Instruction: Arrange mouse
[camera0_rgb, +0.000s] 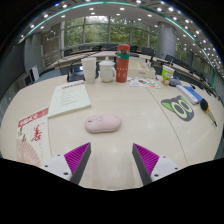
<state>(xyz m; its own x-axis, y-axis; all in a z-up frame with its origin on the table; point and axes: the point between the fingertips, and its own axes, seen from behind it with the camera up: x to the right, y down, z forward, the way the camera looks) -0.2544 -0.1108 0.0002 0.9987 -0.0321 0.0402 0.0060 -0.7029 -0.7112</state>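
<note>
booklet (28, 130): cut off by edge | cups' (97, 68) labels: too small to read

The tongs (111, 160) hover level, both pads spread wide apart, gripping nothing.

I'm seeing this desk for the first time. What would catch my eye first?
The pale pink computer mouse lies alone on the beige table, just ahead of the open gripper. Beyond it stand a tall red-orange bottle and white mugs; a white booklet lies beside.
</note>
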